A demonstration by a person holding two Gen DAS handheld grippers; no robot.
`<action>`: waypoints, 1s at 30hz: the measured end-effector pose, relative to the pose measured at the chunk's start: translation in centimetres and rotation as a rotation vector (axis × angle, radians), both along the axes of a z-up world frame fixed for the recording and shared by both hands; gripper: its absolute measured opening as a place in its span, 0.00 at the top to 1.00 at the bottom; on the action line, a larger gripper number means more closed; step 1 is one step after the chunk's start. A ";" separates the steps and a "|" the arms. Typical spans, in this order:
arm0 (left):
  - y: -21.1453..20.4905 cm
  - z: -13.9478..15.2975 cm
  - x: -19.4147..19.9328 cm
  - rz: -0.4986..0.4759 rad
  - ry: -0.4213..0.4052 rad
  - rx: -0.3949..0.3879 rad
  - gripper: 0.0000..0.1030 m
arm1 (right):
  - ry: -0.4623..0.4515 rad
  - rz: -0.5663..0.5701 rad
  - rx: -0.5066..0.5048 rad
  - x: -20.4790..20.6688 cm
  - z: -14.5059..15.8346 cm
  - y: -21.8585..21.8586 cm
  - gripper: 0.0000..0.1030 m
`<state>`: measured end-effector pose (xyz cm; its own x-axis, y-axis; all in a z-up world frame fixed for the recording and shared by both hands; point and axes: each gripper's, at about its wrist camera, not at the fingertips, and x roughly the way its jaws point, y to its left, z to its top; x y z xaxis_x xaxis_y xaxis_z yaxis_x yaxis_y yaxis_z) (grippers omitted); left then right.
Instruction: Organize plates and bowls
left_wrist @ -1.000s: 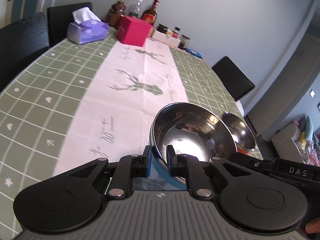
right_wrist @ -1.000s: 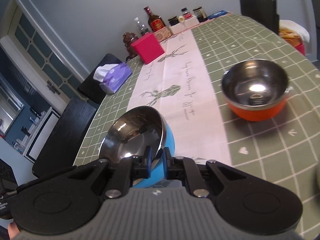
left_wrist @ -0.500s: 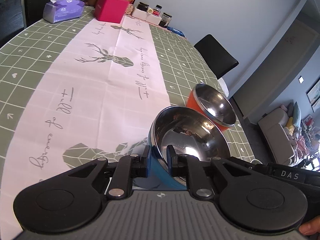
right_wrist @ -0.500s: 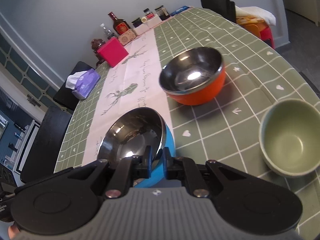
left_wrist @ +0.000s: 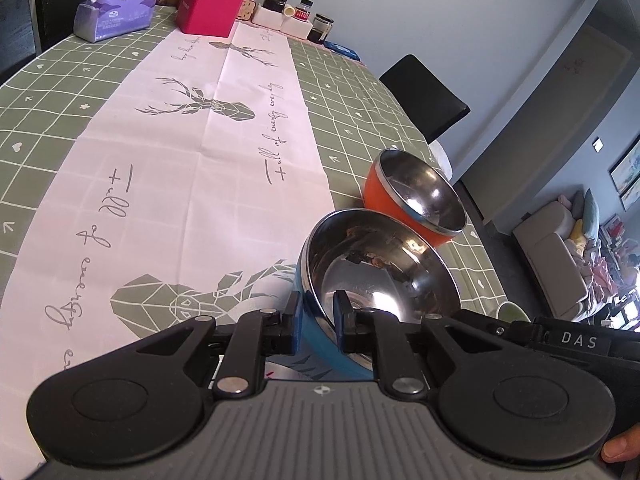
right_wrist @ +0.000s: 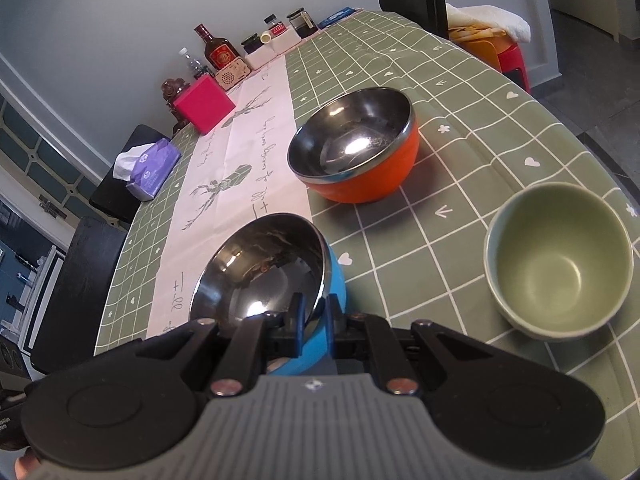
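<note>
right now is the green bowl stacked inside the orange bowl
No, the green bowl sits by itself on the tablecloth, apart from the orange bowl, whose steel inside holds nothing.

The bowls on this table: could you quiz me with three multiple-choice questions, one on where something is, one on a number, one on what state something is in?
1. Where does the orange bowl stand?
A. On the green checked cloth, beyond the blue bowl
B. Inside the green bowl
C. On a chair

2. How many bowls show in the right wrist view?
A. One
B. Three
C. Five

3. How is the blue bowl held?
A. Left gripper and right gripper each shut on its rim
B. By one gripper only
C. By nothing

Answers: 1 A, it sits on green squares behind the blue bowl. 2 B, blue, orange and green. 3 A, each view shows the rim pinched between two fingers.
</note>
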<state>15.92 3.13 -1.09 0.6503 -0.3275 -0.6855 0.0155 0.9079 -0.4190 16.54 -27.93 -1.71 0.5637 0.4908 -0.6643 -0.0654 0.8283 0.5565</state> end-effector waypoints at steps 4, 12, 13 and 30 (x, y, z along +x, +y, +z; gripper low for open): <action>-0.1 -0.5 0.2 -0.005 0.002 0.008 0.83 | 0.009 0.004 -0.009 0.1 -0.3 0.1 0.92; 0.1 -0.5 0.2 -0.012 -0.001 -0.009 0.83 | 0.022 0.003 0.000 0.3 -0.3 0.1 0.88; 0.1 -0.5 0.2 -0.013 0.000 -0.016 0.81 | 0.023 0.004 0.002 0.3 -0.3 0.1 0.88; 1.3 1.8 -0.4 0.016 -0.088 -0.045 0.40 | -0.062 -0.033 -0.001 0.2 1.5 -1.1 0.61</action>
<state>15.56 4.41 0.73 0.7131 -0.3454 -0.6100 0.0396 0.8887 -0.4568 16.71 -29.05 -0.19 0.6195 0.4707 -0.6282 -0.0721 0.8310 0.5516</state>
